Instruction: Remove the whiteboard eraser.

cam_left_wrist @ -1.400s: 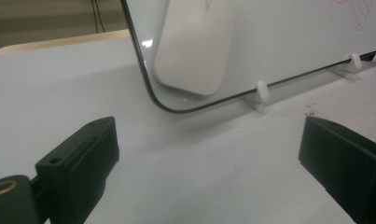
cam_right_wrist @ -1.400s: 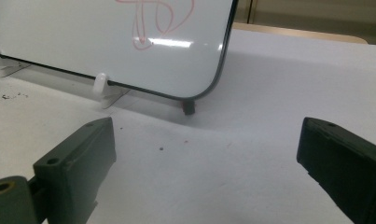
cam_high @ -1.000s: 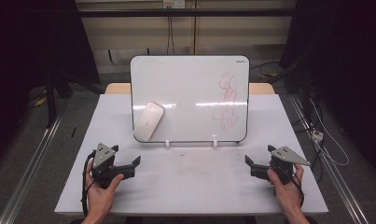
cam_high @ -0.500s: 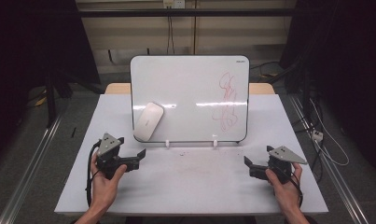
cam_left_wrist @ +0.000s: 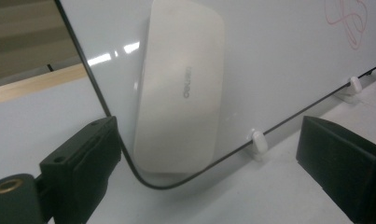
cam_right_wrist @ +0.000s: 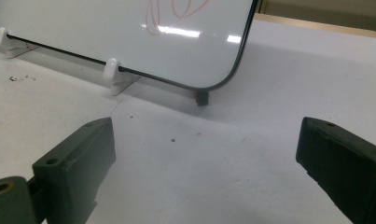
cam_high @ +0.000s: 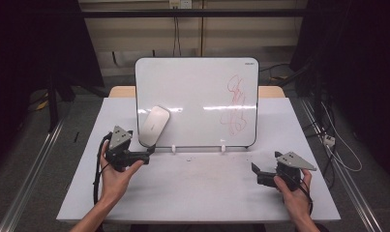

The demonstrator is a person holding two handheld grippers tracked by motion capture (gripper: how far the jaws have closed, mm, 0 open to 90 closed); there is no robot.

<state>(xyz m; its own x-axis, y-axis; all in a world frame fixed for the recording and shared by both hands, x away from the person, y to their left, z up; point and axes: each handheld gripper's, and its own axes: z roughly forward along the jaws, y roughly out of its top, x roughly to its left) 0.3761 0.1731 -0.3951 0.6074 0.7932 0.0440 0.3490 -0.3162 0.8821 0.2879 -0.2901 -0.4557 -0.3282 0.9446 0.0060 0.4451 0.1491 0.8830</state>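
A whiteboard (cam_high: pixel 197 96) stands tilted on the white table (cam_high: pixel 207 193). Red scribble (cam_high: pixel 235 104) marks its right half. A white oval eraser (cam_high: pixel 154 125) clings to its lower left corner. My left gripper (cam_high: pixel 149 153) hovers just in front of that corner. Its jaws have just been opening, and they stand wide with nothing pressed between them. In the left gripper view the eraser (cam_left_wrist: pixel 181 88) lies ahead of the left gripper (cam_left_wrist: pixel 209 128), beyond the jaw tips. My right gripper (cam_high: pixel 255 174) rests low at the table's front right, open and empty (cam_right_wrist: pixel 204 126), facing the board's lower right corner (cam_right_wrist: pixel 223 70).
Two white clip feet (cam_high: pixel 173 147) (cam_high: pixel 223 146) hold the board's bottom edge. A small dark leg (cam_right_wrist: pixel 202 97) props its right corner. Cables and a plug (cam_high: pixel 329 141) lie on the floor to the right. Metal rails run along both sides of the table.
My left gripper has risen and moved forward and to the right, toward the eraser at the board's lower left corner. The right gripper has stayed put.
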